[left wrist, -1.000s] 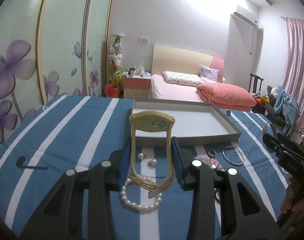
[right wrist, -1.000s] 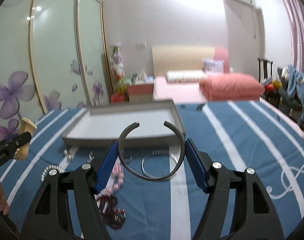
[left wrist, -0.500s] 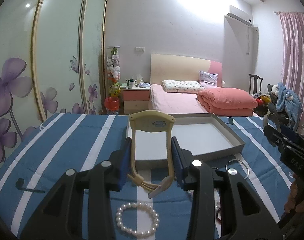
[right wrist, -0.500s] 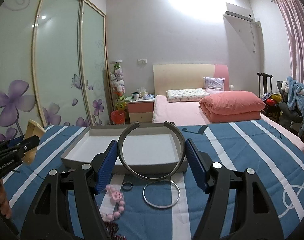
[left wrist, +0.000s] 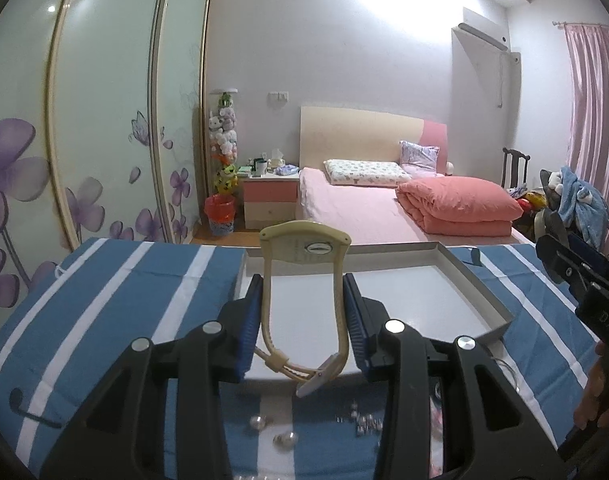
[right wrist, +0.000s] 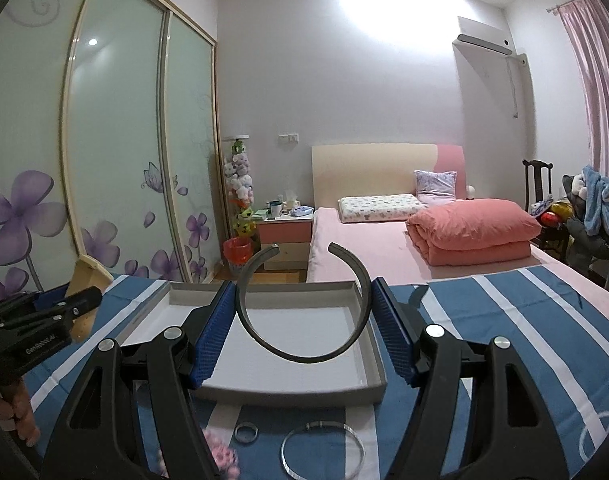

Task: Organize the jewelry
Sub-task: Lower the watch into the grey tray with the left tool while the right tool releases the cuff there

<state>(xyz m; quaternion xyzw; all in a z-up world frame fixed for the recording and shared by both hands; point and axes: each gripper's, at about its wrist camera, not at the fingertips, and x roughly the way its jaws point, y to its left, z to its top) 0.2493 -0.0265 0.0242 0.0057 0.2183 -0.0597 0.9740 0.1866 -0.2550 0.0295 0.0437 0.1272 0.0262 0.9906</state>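
Observation:
My left gripper (left wrist: 302,296) is shut on a cream wristwatch (left wrist: 304,242), which stands upright with its face on top and its clasp hanging below the pads. It hovers over the near left part of the grey tray (left wrist: 476,284), which has a white floor. My right gripper (right wrist: 304,312) is shut on a dark open bangle (right wrist: 304,356), gap upward, above the tray's near rim (right wrist: 296,394). Each gripper shows at the edge of the other's view: the right gripper (left wrist: 576,276) and the left gripper (right wrist: 44,312) with the watch (right wrist: 88,276).
On the blue striped cloth in front of the tray lie a small ring (right wrist: 246,433), a thin silver bangle (right wrist: 322,446), pink beads (right wrist: 220,452), pearl earrings (left wrist: 258,422) and small studs (left wrist: 362,426). A pink bed and a nightstand stand beyond the table.
Both grippers have moved forward towards the tray with their pieces still held. The pearl bracelet has dropped out of the left wrist view, and the tray looks nearer in both.

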